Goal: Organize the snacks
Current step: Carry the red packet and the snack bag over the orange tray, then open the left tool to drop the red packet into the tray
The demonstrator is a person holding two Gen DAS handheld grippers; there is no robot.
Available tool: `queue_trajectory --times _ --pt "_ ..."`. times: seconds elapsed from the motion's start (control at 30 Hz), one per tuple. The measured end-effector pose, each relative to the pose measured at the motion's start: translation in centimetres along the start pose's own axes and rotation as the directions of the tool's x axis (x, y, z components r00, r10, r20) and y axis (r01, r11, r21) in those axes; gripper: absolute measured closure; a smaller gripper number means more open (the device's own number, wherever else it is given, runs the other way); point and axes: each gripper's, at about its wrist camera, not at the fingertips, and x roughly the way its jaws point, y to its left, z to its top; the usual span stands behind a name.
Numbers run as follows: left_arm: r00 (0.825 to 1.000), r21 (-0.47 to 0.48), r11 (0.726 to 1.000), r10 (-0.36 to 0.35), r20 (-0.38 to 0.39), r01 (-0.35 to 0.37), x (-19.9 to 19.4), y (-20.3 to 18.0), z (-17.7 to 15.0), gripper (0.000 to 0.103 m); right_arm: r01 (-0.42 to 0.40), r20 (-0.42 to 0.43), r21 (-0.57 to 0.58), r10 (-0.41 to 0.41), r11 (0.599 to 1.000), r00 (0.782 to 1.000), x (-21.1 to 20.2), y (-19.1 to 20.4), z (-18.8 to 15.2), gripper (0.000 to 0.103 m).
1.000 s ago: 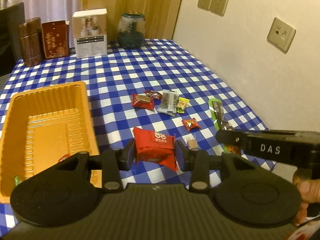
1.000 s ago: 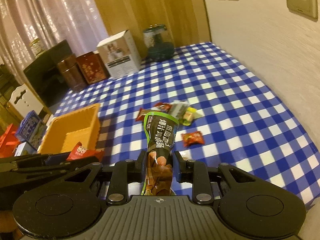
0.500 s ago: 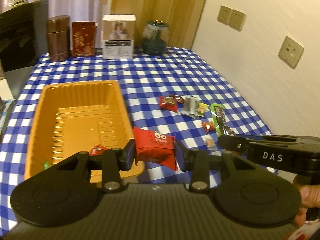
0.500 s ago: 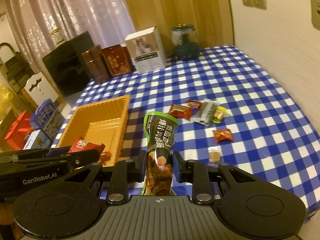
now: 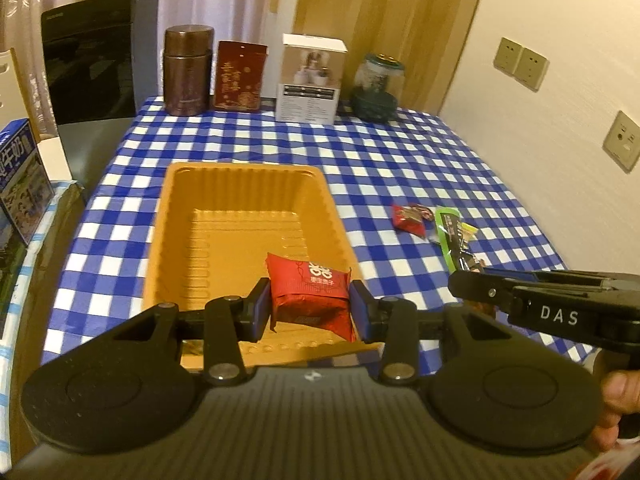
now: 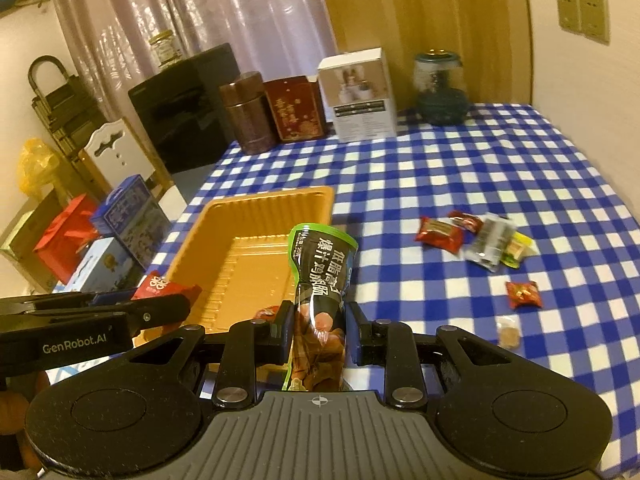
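The right wrist view is showing loose sweets the left view is cutting off: a small red wrapped candy (image 6: 523, 294) and a tan round one (image 6: 509, 333) lying on the blue-and-white checked worktop (image 6: 460, 184). The left hand-held gripper (image 5: 311, 307) is pinching a red foil snack packet (image 5: 310, 294) above the near end of the orange ribbed plastic tray (image 5: 240, 216). The right hand-held gripper (image 6: 319, 330) is pinching a tall black-and-green snack pouch (image 6: 320, 276), which is hiding part of the tray's right wall. A brown canister (image 5: 187, 70) is standing at the far edge.
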Motion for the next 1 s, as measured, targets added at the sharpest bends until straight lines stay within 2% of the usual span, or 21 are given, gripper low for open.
queue_trajectory --times 0.47,0.7,1.0 --pt "0.999 -0.043 0.999 0.026 -0.028 -0.028 2.3 4.1 0.5 0.065 -0.050 -0.037 -0.022 0.049 0.999 0.998 4.5 2.9 1.0 0.075" --pt "0.998 -0.060 0.997 0.038 -0.050 -0.041 4.0 6.0 0.6 0.065 -0.056 -0.061 -0.019 0.055 0.998 0.997 6.8 3.1 1.4 0.075" --pt "0.996 -0.055 0.998 0.036 -0.077 -0.041 6.0 6.4 0.7 0.065 -0.052 -0.078 -0.006 0.051 0.999 0.996 8.9 2.6 1.5 0.075"
